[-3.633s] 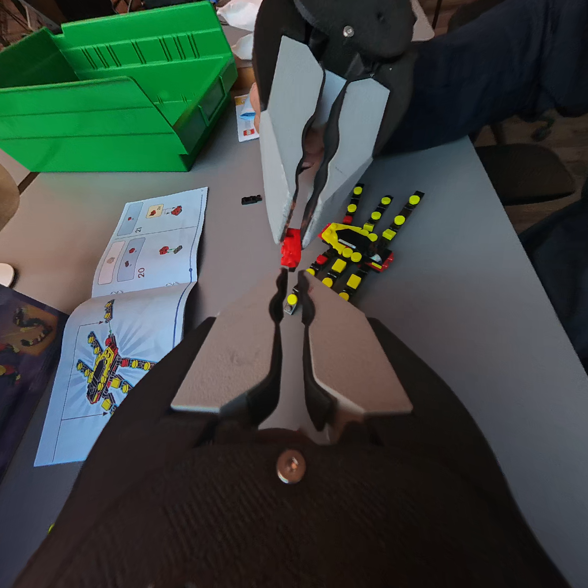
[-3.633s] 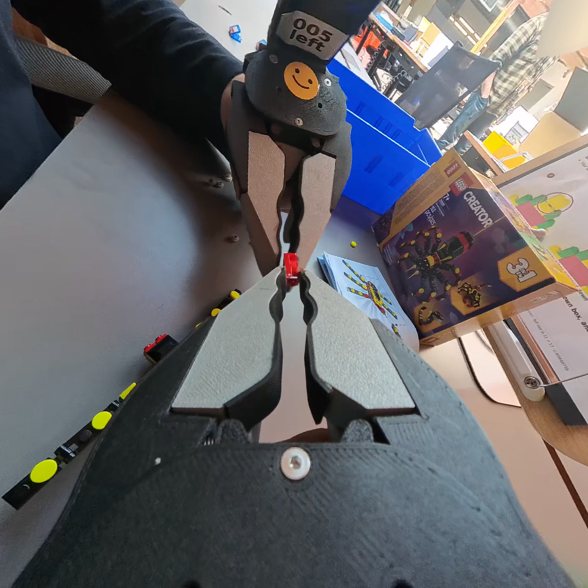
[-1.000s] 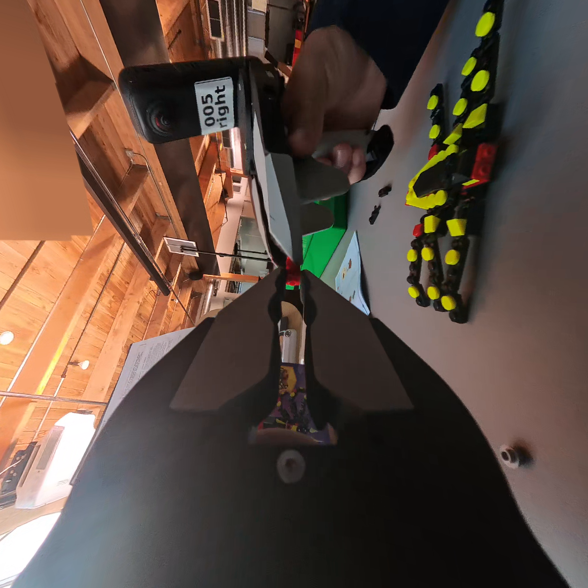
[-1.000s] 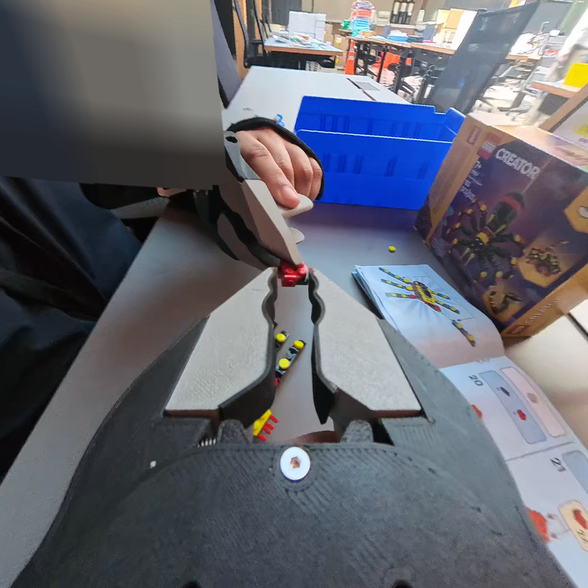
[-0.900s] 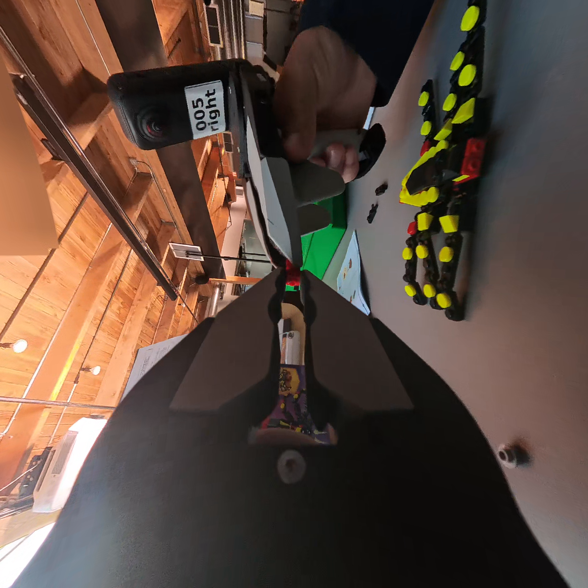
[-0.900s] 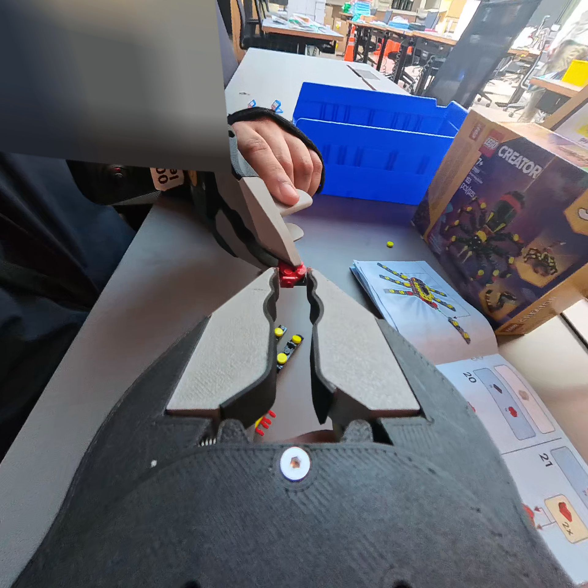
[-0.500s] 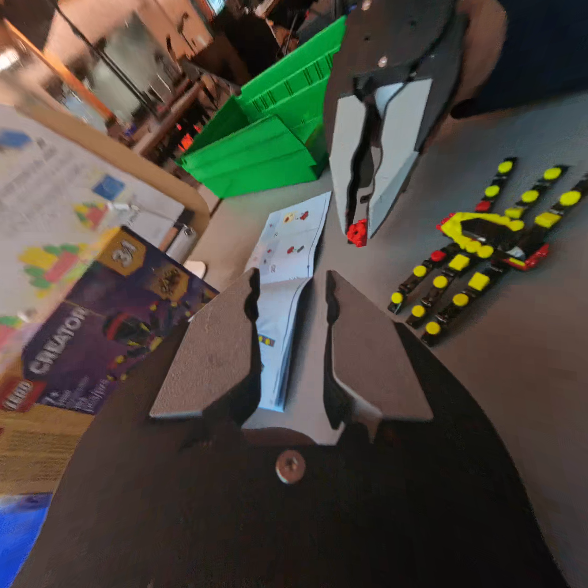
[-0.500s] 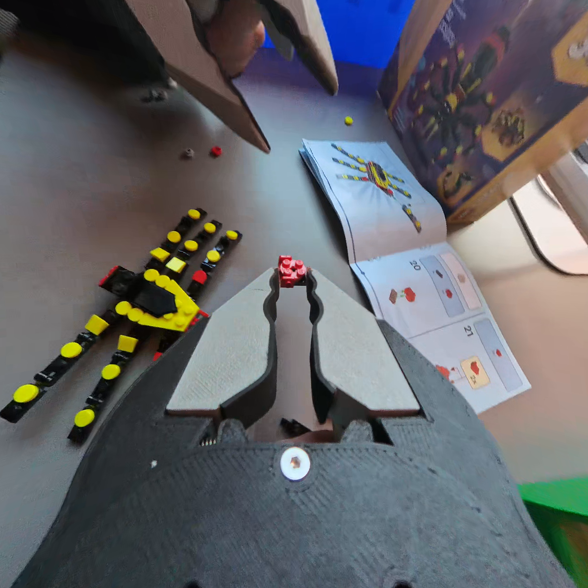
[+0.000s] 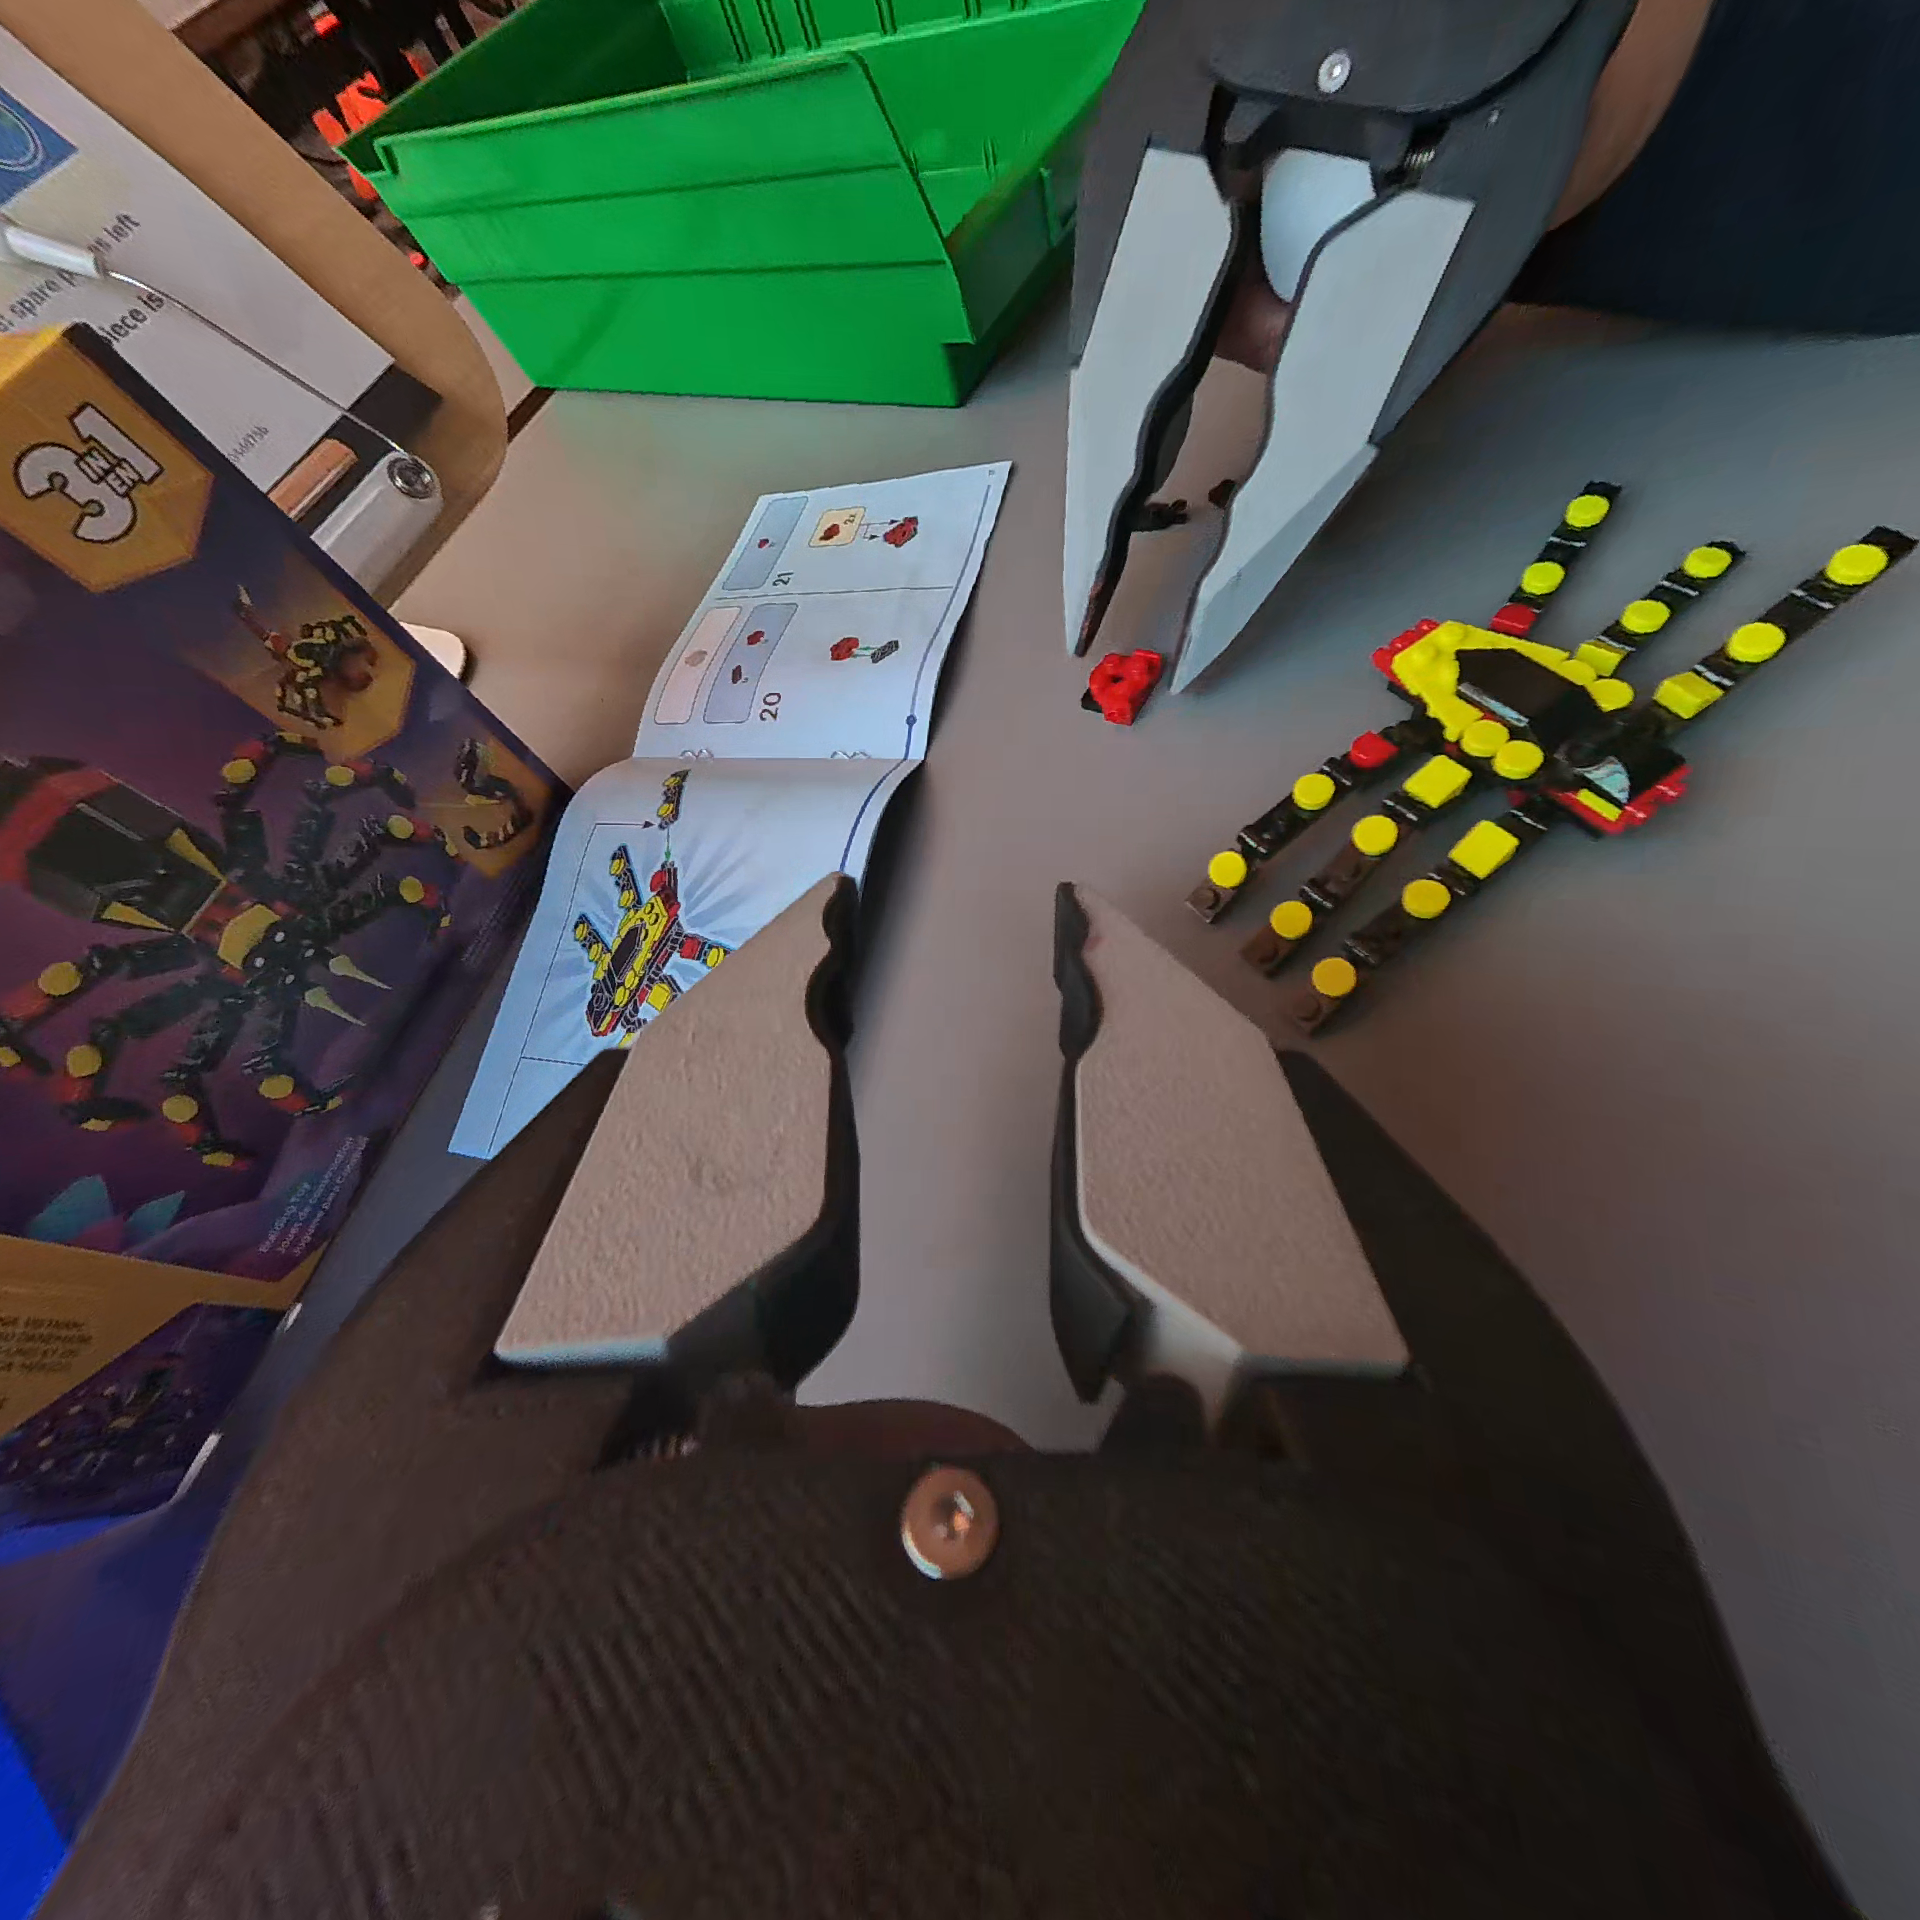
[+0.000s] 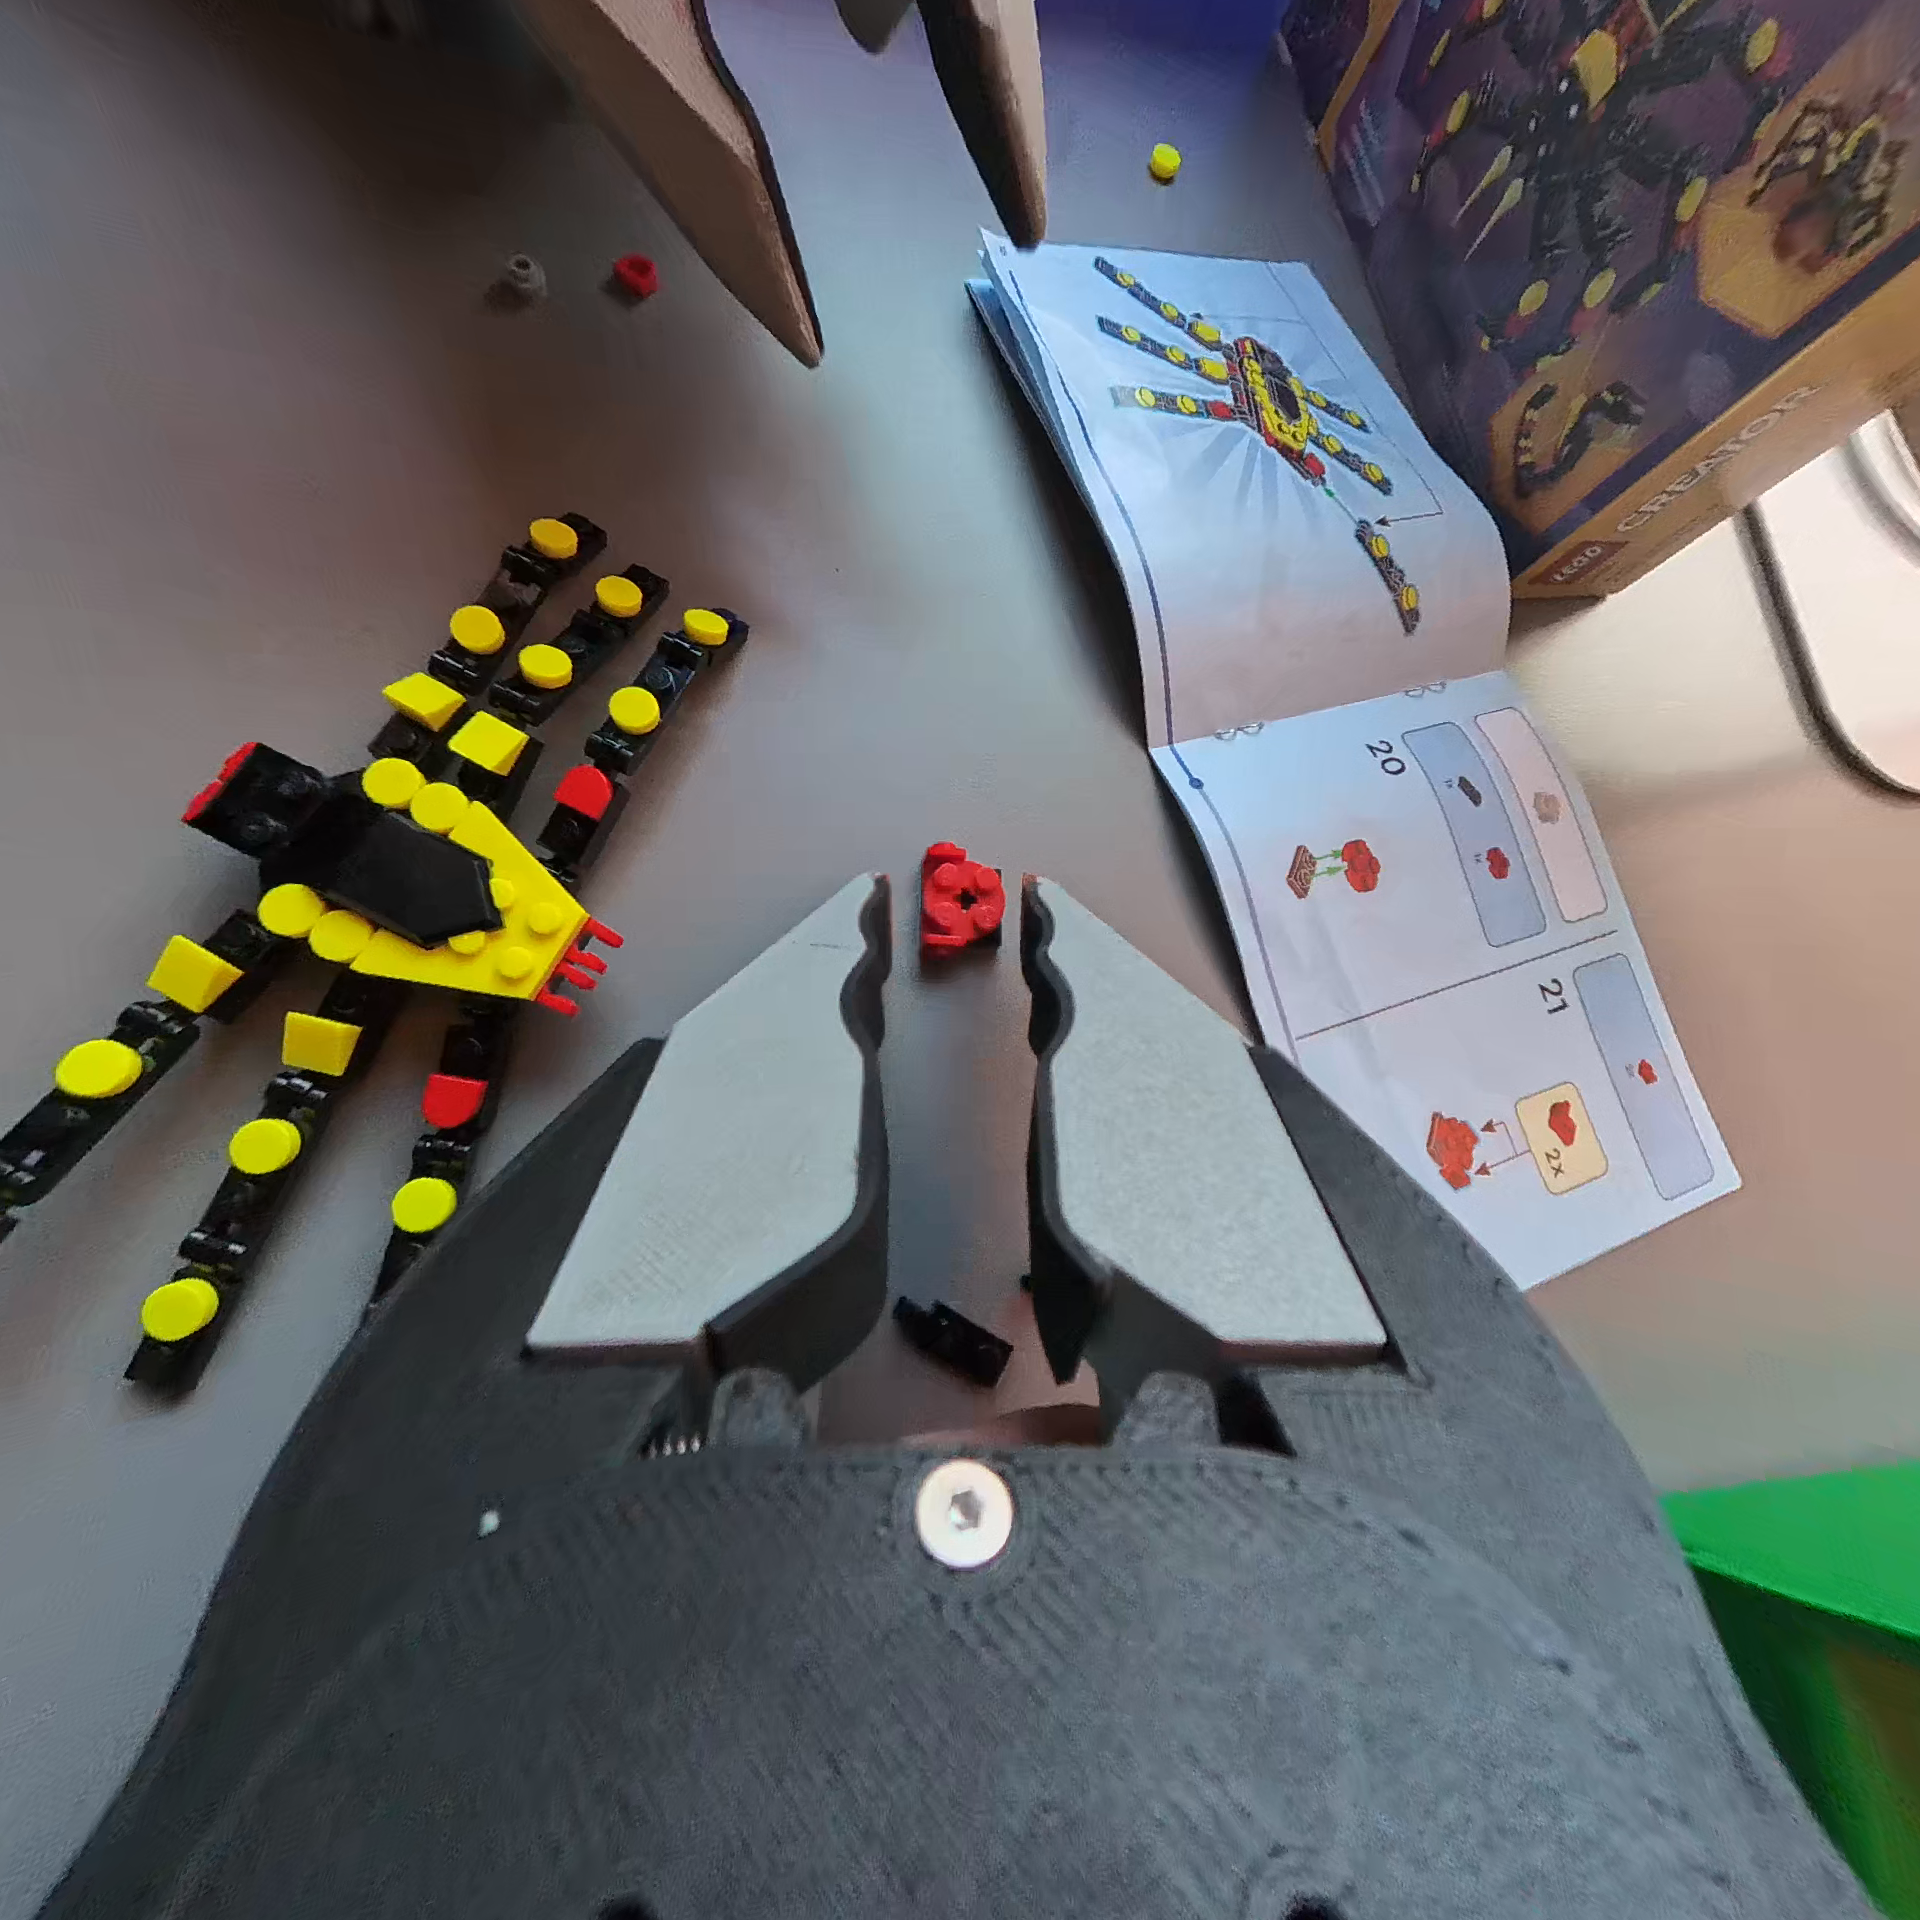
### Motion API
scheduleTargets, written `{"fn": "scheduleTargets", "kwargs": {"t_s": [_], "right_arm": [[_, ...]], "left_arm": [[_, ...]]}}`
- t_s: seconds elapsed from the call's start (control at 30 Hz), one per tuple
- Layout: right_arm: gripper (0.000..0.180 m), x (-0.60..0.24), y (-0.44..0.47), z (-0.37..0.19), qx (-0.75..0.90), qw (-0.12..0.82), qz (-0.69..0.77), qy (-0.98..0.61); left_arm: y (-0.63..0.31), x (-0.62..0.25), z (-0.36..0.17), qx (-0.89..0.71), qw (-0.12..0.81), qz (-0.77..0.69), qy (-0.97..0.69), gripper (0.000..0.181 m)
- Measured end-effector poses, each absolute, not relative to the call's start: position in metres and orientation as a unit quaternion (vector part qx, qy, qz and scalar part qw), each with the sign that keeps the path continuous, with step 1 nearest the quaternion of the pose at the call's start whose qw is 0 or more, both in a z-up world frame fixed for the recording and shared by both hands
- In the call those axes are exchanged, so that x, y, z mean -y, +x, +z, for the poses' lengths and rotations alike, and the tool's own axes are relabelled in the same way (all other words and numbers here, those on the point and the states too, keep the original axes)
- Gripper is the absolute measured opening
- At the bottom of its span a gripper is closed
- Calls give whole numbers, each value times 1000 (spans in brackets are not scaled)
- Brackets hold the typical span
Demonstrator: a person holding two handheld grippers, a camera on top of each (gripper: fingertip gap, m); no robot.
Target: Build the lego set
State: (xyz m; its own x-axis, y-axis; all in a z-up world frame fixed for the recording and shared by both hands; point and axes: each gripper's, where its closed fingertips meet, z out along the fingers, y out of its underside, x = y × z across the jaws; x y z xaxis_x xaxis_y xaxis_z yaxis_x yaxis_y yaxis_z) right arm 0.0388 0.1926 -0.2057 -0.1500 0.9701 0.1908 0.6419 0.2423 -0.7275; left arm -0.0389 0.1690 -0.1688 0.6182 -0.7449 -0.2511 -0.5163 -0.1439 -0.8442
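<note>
A small red brick assembly (image 10: 961,899) lies on the grey table (image 10: 312,364) between the fingertips of my right gripper (image 10: 954,894), which is open, its jaws clear of the brick on both sides. The brick assembly (image 9: 1122,686) and the right gripper (image 9: 1132,660) also show in the left wrist view. My left gripper (image 9: 956,914) is open and empty, a short way back from the brick. It shows at the top of the right wrist view (image 10: 920,301). The black-and-yellow spider build (image 10: 395,883) lies flat beside the brick, also seen in the left wrist view (image 9: 1507,748).
The open instruction booklet (image 10: 1351,831) and the set's box (image 10: 1610,260) lie on the other side of the brick. A green bin (image 9: 727,208) stands behind. A small black piece (image 10: 951,1340) lies under my right gripper. Loose red (image 10: 634,275), grey (image 10: 520,278) and yellow (image 10: 1164,161) studs lie near the left gripper. The small black piece (image 10: 951,1340) lies some 8 centimetres from my right tips, 15 centimetres from my left tips.
Both grippers held the red assembly together in the air. The left let go and pulled back. The right came down to the table and has now opened, leaving the assembly on the table.
</note>
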Motion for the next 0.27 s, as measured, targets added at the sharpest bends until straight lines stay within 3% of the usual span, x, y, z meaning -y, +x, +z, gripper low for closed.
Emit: {"fn": "scheduleTargets", "kwargs": {"t_s": [0.03, 0.27], "right_arm": [[22, -192, 39, -202, 715, 331, 255, -561], [23, -225, 64, -166, 663, 398, 247, -584]], "left_arm": [[-39, -169, -169, -422, 499, -113, -749, 35], [-45, -172, -178, -417, 482, -107, -763, 35]]}}
